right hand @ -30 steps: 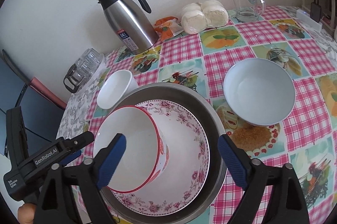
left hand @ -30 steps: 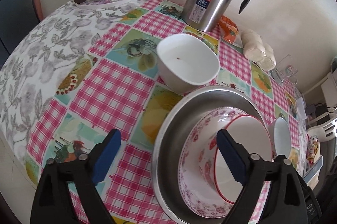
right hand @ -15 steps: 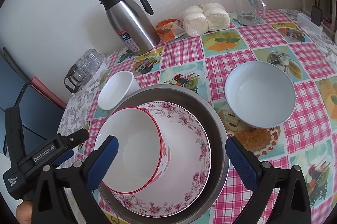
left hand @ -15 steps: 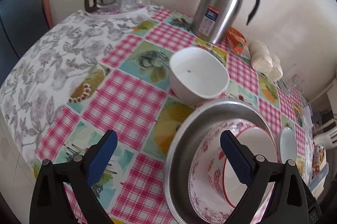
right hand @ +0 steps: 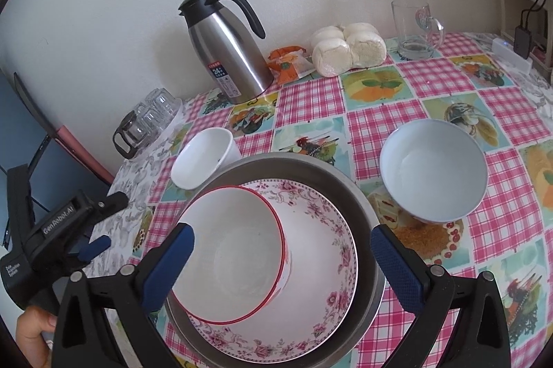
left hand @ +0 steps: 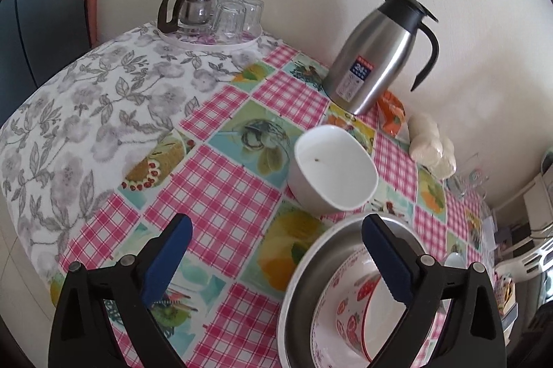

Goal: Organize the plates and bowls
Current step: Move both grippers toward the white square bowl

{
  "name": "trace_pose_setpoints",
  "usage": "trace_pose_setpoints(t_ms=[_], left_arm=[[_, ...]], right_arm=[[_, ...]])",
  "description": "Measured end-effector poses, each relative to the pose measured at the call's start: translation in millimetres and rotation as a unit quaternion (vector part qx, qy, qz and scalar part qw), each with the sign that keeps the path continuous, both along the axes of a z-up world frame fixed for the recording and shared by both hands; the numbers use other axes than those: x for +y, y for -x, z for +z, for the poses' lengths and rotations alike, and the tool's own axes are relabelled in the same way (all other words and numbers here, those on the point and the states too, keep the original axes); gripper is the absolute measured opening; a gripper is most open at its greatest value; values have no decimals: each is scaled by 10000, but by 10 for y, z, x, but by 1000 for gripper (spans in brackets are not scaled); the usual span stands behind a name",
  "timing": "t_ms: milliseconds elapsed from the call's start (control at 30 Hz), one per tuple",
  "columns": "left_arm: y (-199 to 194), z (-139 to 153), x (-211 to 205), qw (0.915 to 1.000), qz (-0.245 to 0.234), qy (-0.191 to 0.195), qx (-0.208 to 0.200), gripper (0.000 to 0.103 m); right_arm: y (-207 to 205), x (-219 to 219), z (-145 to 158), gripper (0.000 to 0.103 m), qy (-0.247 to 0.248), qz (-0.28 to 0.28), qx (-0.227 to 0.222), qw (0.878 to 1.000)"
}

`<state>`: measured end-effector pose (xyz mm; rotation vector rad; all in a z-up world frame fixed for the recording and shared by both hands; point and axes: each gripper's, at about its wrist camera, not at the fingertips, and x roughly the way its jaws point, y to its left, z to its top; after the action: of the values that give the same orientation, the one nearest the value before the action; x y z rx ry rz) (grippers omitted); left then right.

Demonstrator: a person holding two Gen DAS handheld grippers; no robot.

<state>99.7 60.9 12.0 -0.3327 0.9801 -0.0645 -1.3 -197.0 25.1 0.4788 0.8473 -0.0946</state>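
Table [right hand: 408, 98]: steel basin [right hand: 359, 195] nests floral bowl [right hand: 321, 250] and tilted red-rimmed bowl [right hand: 235, 250]. Pale bowl [right hand: 433, 171] right, small white bowl [right hand: 202, 162] far left, both unstacked. Left claw [left hand: 276, 259], right claw [right hand: 281, 264] released, empty.

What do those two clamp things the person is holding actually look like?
Each is black plastic with two angled fingers tipped by ridged blue pads and small silver pivot screws. The left gripper shows, from the right wrist camera, white "GenRobot.AI" lettering on its body. A bare hand holds its handle.
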Motion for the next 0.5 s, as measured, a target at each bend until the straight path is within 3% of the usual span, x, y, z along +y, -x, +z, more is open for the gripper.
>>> trace_pose_setpoints(t_ms=[167,500], left_arm=[[-76,13,108,9991,139,389,-29,99],[-219,110,139,9974,-87,680,-207,99]], right_arm=[[-15,62,97,103,-34,83,-225,9997],[-88,255,215,103,132,287,-304,9990]])
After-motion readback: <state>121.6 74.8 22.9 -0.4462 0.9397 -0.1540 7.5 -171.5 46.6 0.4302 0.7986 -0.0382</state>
